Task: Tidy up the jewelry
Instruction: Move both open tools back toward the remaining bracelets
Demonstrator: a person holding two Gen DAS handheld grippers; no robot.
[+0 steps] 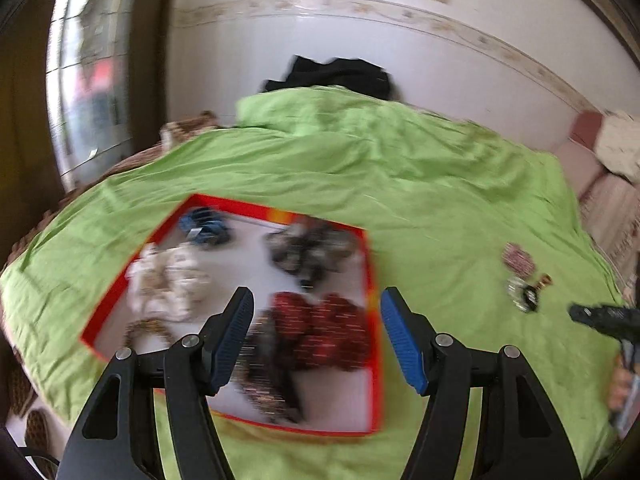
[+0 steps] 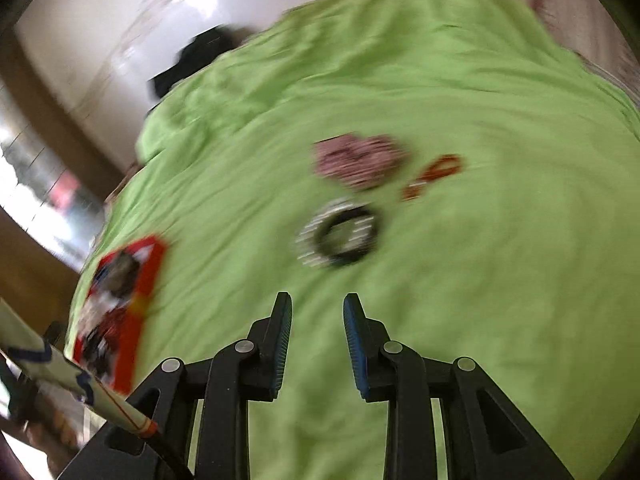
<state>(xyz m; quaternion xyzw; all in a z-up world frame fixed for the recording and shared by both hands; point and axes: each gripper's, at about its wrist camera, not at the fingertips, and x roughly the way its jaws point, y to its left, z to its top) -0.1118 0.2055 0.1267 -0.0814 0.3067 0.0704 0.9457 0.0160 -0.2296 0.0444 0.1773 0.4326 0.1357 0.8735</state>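
Note:
A red-rimmed white tray (image 1: 370, 280) lies on the green bedcover and holds sorted jewelry: a red pile (image 1: 324, 328), a dark pile (image 1: 310, 250), a blue pile (image 1: 206, 226) and a white pile (image 1: 164, 280). My left gripper (image 1: 316, 332) is open and empty above the tray's near right part. My right gripper (image 2: 316, 340) is open and empty above bare cover. Ahead of it lie a black and silver bangle pair (image 2: 340, 236), a pink piece (image 2: 360, 160) and a small red piece (image 2: 434, 176). The same loose pieces (image 1: 520, 280) show far right in the left wrist view. Both views are blurred.
The green bedcover (image 1: 380, 168) spans the bed, with a black cloth (image 1: 336, 74) at its far edge by the white wall. The tray (image 2: 154, 264) shows at the left of the right wrist view. The right gripper's tip (image 1: 600, 318) enters the left wrist view at the right edge.

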